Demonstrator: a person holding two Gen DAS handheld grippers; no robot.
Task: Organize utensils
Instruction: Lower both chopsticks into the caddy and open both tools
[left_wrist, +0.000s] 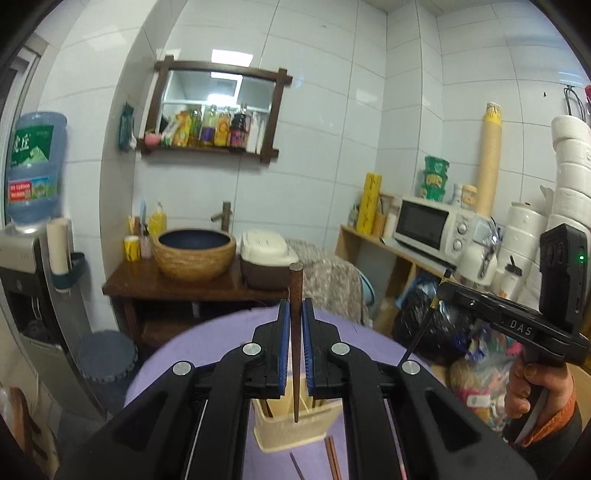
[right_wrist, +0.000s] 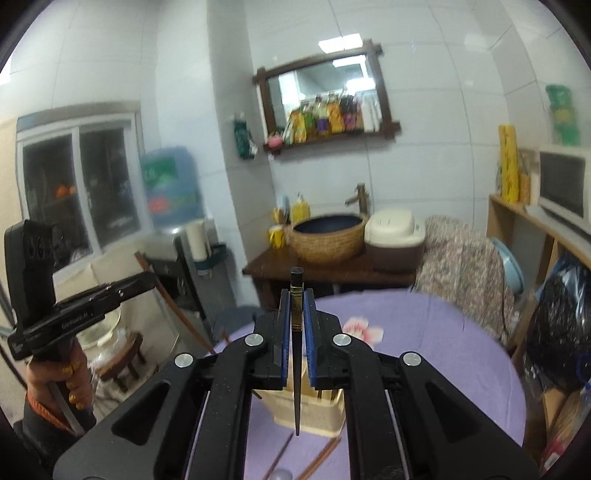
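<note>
— While both claws are clenched on a stick each, which step would you say this is?

— The carry, I'd judge. The left gripper (left_wrist: 294, 325) pinches a brown wooden chopstick (left_wrist: 295, 295) between its blue pads, held upright with the thick end standing above the fingertips and the thin tip hanging over the beige holder (left_wrist: 295, 424). The right gripper (right_wrist: 296, 325) does the same with a black chopstick (right_wrist: 296, 291) that has a gold-banded top, its point hanging in front of the same holder (right_wrist: 306, 410).

— And the holder sits where?

— On the purple tablecloth (left_wrist: 207, 343), just below and ahead of both grippers. It already has a few sticks standing in it, behind the pads. More chopsticks (left_wrist: 331, 458) lie loose on the cloth in front of it, so the sorting looks far from finished.

— Are the tips inside yet?

— I can't tell their depth for sure — each tip overlaps the holder's front wall in its own view, but both look to hang clear of it, above the rim.

— So what does the next move want?

— Each stick brought over the opening, tip first, kept near vertical so it doesn't catch the rim or the sticks already inside — then lowered and let go. Two grippers over one small mouth calls for taking turns, or they may knock each other.
</note>
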